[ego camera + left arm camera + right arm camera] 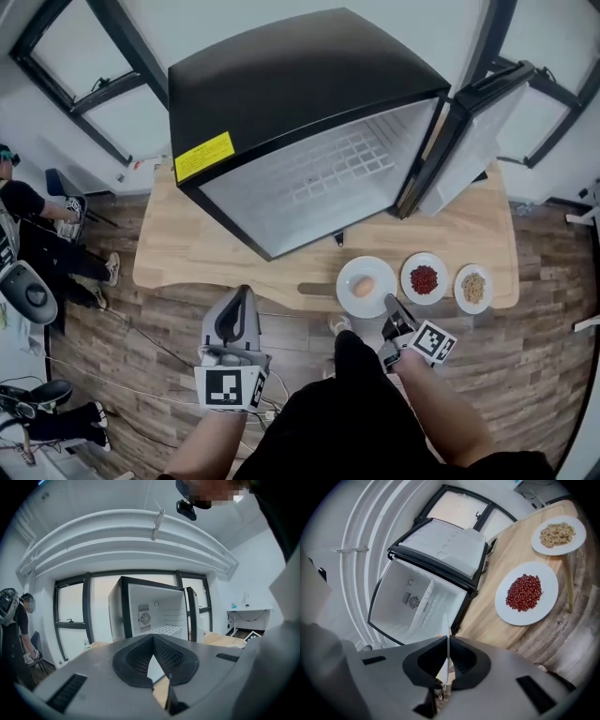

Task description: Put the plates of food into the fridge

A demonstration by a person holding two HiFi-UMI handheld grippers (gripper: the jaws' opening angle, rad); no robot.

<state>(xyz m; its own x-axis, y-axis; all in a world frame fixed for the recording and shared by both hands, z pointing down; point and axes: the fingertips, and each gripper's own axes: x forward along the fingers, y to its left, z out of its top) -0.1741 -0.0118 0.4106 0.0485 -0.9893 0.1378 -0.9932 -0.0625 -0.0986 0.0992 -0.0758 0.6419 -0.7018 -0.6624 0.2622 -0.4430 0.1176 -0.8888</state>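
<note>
White plate (349,278) rim, seemingly pinched, right tongs (388,301)

Fridge (281,84) shell is glossy black, inside smooth white plastic. Table (206,248) is pale matt wood w/ visible grain; floor (169,328) darker wood planks. Egg plate (349,277) smooth white; left gripper (244,292) & right gripper (393,305) matt grey plastic, black textured pads (173,660).
</note>
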